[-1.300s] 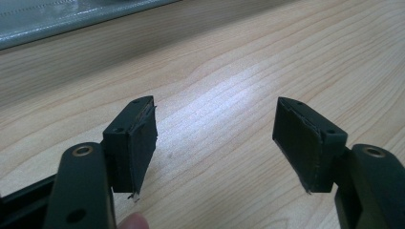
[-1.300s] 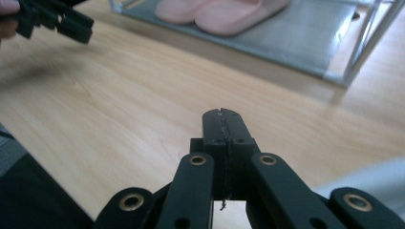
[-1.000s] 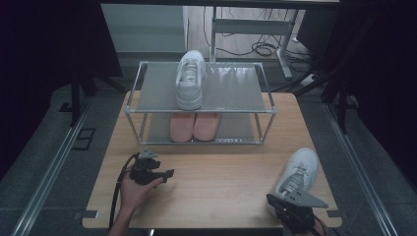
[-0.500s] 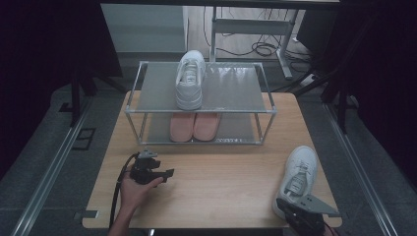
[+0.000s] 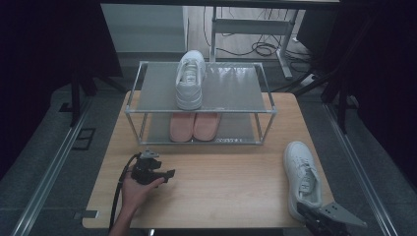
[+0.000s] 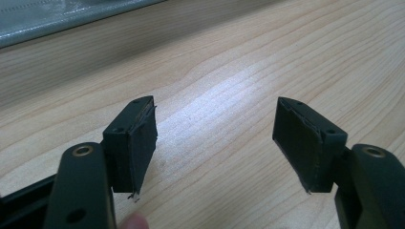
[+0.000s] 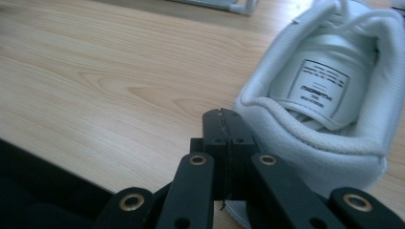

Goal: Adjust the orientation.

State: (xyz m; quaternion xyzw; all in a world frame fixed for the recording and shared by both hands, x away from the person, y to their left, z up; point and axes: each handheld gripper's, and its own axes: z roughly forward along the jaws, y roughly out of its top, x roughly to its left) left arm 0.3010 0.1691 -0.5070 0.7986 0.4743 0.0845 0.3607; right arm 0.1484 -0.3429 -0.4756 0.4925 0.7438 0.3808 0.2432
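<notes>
A white low-top lace-up sneaker (image 5: pixel 303 178) lies upright on its sole near the right-hand front corner of the light wooden tabletop (image 5: pixel 226 182), its toe pointing away toward the rack and its heel toward the person. In the right gripper view the padded heel collar of this sneaker (image 7: pixel 329 90) stands open, with a printed label visible on the insole. The right gripper (image 7: pixel 224 129) sits just at the heel's outer side, its two black jaws pressed flat together with nothing between them; whether they touch the heel cannot be told. From above, this gripper (image 5: pixel 314 220) shows at the table's front edge, with its grey three-cornered plate behind it.

The left gripper (image 5: pixel 167 174) rests low over the front left part of the table, held in the person's left hand (image 5: pixel 135 189). In its own view, the left gripper (image 6: pixel 215 138) has its jaws spread wide apart above bare wood, holding nothing.

Farther back stands a two-tier metal-framed shelf rack (image 5: pixel 265 110) with grey panels. A second white sneaker (image 5: pixel 190 78) sits on its top tier, toe toward the person. On the lower tier a pair of pink shoes (image 5: pixel 194 125) lie side by side, touching each other.
</notes>
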